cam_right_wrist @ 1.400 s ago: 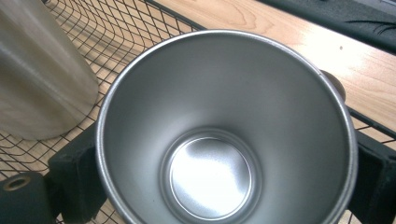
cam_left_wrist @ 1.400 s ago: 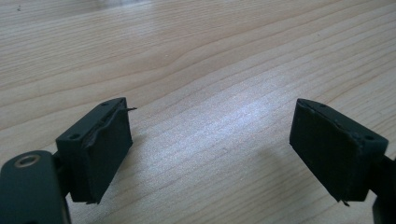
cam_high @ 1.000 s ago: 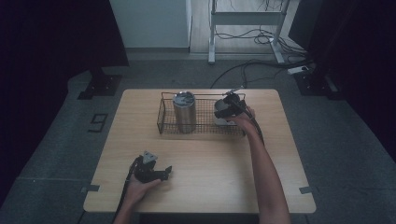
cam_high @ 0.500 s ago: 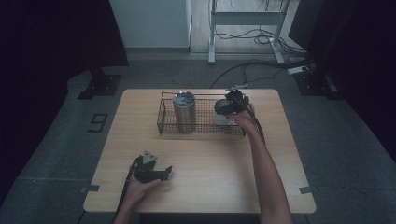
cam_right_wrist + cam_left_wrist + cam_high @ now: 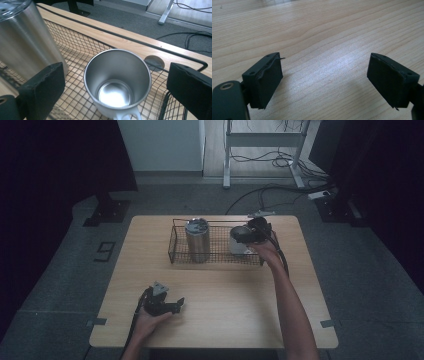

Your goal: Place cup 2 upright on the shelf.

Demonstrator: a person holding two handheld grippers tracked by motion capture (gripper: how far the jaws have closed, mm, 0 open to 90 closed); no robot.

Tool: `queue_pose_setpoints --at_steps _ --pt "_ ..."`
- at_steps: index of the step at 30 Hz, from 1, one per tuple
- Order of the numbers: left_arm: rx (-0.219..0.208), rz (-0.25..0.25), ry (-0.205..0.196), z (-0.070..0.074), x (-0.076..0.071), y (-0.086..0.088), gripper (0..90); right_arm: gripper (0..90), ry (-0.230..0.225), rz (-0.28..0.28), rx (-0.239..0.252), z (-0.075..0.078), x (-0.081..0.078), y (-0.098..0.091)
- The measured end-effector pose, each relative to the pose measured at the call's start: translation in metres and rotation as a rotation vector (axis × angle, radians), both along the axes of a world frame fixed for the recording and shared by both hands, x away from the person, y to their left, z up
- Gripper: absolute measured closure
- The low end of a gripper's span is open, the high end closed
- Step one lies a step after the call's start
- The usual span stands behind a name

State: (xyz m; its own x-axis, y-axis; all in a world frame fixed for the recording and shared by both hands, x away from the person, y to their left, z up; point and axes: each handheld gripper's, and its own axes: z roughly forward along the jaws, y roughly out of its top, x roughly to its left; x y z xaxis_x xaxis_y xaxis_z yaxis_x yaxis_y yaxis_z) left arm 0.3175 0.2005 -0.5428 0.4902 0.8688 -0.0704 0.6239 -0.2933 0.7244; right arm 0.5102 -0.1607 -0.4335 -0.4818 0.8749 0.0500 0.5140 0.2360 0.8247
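**Right gripper open above the upright mug in the wire basket**

The right gripper (image 5: 252,231) hangs over the right end of the basket with its jaws spread wide and nothing between the pads; they have just been opening and then easing back a little. In the right gripper view the two black jaws stand well apart on either side of the steel mug (image 5: 117,82), clear of its rim.

The mug stands upright on the basket floor, its long axis vertical and its open mouth facing straight up, so the shiny bottom shows inside. Its white handle (image 5: 124,115) points toward the gripper, at the lower edge of that view. In the high view the mug (image 5: 239,241) sits in the right part of the wire basket (image 5: 176,251), well apart from the tall steel tumbler (image 5: 197,240), which stands upright with its lid on in the left part.

The basket rests along the far side of the wooden table (image 5: 240,305). Near the front left of the table, the left gripper (image 5: 172,306) rests low over the bare wood, its jaws parted and empty.
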Motion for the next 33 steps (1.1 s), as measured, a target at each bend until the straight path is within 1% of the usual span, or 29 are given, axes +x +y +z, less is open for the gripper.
queue_pose_setpoints --at_steps 2,4,9,11,12,14,15,16,19,24,31,33 --pt "0.000 -0.001 -0.001 0.000 0.000 0.000 13.0 3.1 0.002 -0.002 0.002 0.000 -0.005 -0.002" --pt "0.000 -0.001 -0.001 0.001 0.000 0.000 13.0 4.4 -0.012 0.005 0.015 0.000 -0.013 -0.003" --pt "-0.001 -0.003 0.000 0.001 0.000 0.000 13.0 6.6 -0.035 0.011 0.014 0.000 -0.033 -0.005" --pt "0.000 -0.003 0.002 0.001 0.000 0.000 13.0 6.9 -0.034 0.013 0.012 0.001 -0.041 -0.006" --pt "0.000 -0.003 0.002 0.001 0.000 0.000 13.0 8.6 -0.048 0.014 0.010 0.000 -0.045 -0.007" --pt "0.001 -0.003 0.003 0.001 0.000 0.000 13.0 8.8 -0.048 0.015 0.015 -0.001 -0.052 -0.007" --pt "0.003 -0.004 0.004 0.001 0.000 0.000 13.0 9.3 -0.042 0.015 0.011 -0.003 -0.054 -0.007" --pt "0.003 -0.004 0.004 0.001 0.000 0.000 13.0 11.2 -0.048 0.014 0.010 -0.004 -0.058 -0.007" --pt "-0.001 0.000 0.002 0.001 0.000 0.000 13.0 12.9 -0.040 0.013 0.032 -0.009 -0.069 -0.009" --pt "0.005 0.001 0.006 -0.001 0.000 -0.001 13.0 13.3 -0.041 0.034 0.047 -0.018 -0.092 -0.011" --pt "0.008 -0.002 0.005 0.000 -0.001 -0.002 13.0 14.1 -0.044 0.044 0.087 -0.033 -0.126 -0.019" --pt "0.008 -0.001 0.004 0.000 -0.001 -0.002 13.0 14.3 -0.042 0.046 0.088 -0.038 -0.135 -0.022"
